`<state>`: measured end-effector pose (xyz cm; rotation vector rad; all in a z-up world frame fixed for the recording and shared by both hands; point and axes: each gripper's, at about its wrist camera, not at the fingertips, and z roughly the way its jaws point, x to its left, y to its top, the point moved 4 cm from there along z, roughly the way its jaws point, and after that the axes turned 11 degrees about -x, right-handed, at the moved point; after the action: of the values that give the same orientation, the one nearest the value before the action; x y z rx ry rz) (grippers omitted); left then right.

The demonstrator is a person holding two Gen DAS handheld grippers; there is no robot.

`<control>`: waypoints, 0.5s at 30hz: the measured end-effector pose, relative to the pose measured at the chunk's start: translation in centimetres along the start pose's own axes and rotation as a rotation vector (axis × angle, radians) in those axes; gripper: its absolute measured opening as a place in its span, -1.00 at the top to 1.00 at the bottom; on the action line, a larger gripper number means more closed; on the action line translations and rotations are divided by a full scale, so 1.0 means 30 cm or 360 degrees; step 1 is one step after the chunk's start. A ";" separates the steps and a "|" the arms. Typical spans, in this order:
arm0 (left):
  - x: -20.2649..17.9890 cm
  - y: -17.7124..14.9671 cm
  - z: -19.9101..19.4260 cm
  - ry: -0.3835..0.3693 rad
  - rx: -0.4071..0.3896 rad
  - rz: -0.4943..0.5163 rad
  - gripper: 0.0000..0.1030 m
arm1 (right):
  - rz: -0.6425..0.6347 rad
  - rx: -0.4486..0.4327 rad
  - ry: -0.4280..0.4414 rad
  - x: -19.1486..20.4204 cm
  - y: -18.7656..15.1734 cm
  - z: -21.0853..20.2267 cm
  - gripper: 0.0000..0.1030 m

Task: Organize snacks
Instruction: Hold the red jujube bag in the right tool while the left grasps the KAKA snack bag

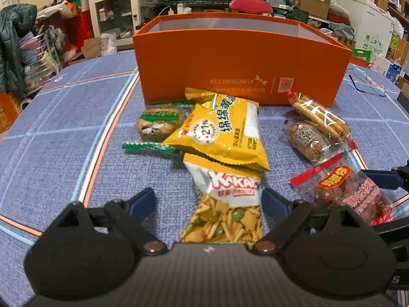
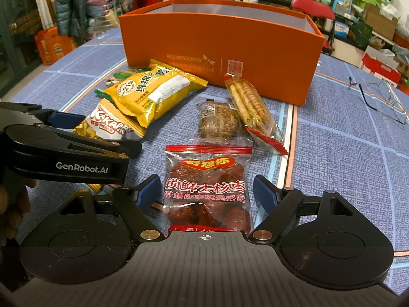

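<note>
- The left gripper [image 1: 208, 199] is sitting low over the table [image 1: 76, 153] with jaws wide, straddling the KaKa bag [image 1: 225, 204] and not pressing on it.
- The right gripper [image 2: 207, 192] is doing the same over the date pack [image 2: 207, 189]: jaws wide, one finger on each side, nothing held.
- The orange box [image 1: 242, 58] is standing open at the back of the table, just behind the snacks; from these views its inside is looking empty, so sorting is probably only starting.
- The yellow pack [image 1: 225, 133] is overlapping the top edge of the KaKa bag, so lifting the bag could be dragging the yellow pack along or flipping it onto the green cookie [image 1: 158, 122].
- Both bags are slick and puffy; a pinch on film alone, missing the contents, could be slipping out on the way to the box.
- The two grippers are working close together, the left one's body nearly touching the right one's finger [image 2: 149, 189] in the right view, so closing or lifting together is risking a knock.
- The biscuit sleeve [image 2: 251, 107] and round cake [image 2: 217, 120] are lying just ahead of the date pack; a forward sweep could be shoving them against the box wall.
- Glasses [image 2: 383, 99] are lying well apart on the right, at risk only from a wide swing.
</note>
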<state>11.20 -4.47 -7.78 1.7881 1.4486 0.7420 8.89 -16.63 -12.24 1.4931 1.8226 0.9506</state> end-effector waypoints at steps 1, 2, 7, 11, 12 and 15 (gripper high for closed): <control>-0.001 0.000 0.000 -0.0005 0.0002 0.0002 -0.75 | 0.0002 0.0000 0.0000 -0.003 0.000 -0.002 -0.29; -0.002 0.001 -0.001 -0.0010 0.0005 0.0002 -0.75 | 0.0002 0.0001 0.0000 -0.006 0.000 -0.004 -0.28; 0.001 -0.010 -0.017 -0.0045 0.0005 0.0017 -0.73 | -0.0008 0.0005 -0.0003 -0.008 -0.002 -0.010 -0.27; 0.024 -0.020 -0.027 -0.0057 -0.0011 0.0022 -0.73 | -0.0001 0.0013 -0.0002 -0.014 -0.004 -0.016 -0.27; 0.028 -0.019 -0.026 -0.0056 -0.0013 0.0021 -0.71 | -0.0001 0.0015 0.0001 -0.015 -0.004 -0.016 -0.26; 0.027 -0.010 -0.024 -0.0063 -0.0006 -0.0003 -0.60 | 0.0001 0.0019 0.0007 -0.017 -0.001 -0.020 -0.09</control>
<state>10.63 -3.52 -7.61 1.7887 1.4222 0.7039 8.48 -17.23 -11.92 1.4999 1.8338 0.9456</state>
